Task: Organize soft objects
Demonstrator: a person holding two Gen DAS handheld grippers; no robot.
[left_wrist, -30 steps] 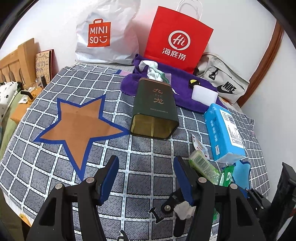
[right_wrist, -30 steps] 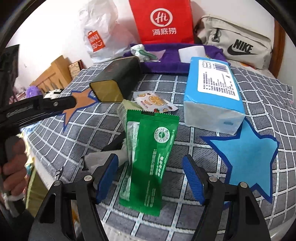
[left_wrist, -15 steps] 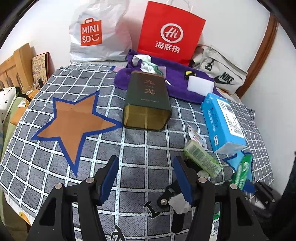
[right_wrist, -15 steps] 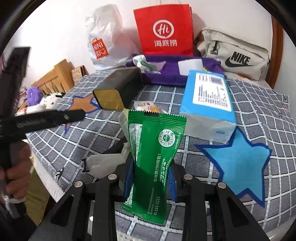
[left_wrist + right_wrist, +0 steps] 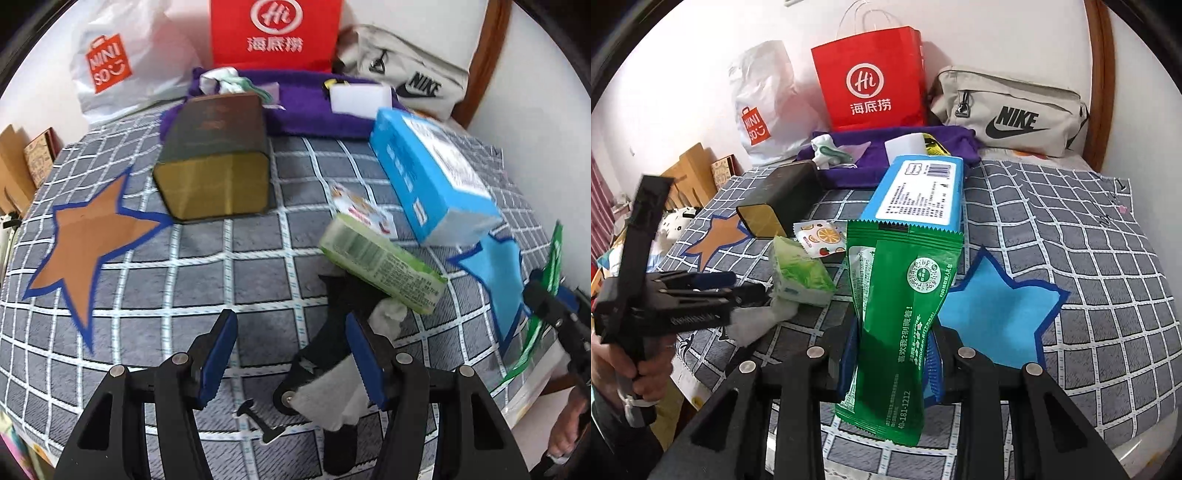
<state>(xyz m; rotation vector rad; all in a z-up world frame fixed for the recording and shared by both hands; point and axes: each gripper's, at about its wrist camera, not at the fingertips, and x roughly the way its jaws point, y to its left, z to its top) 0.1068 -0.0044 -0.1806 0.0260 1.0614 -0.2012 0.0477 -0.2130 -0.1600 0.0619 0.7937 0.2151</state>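
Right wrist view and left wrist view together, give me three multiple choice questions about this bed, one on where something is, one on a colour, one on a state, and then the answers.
1. Where does the blue tissue pack lie?
A. touching the blue star's upper point
B. on the brown star
C. inside the red bag

2. What colour is the star near the dark tin?
A. pink
B. brown with a blue border
C. yellow

3. How is the right hand-held gripper?
A. wide open, nothing between its pads
B. shut on the green sachet
C. shut on the tin

Answers:
1. A: the blue tissue pack rests with its near end at the blue star.
2. B: the brown star lies beside the dark tin.
3. B: the right hand-held gripper pinches the green sachet between both pads.
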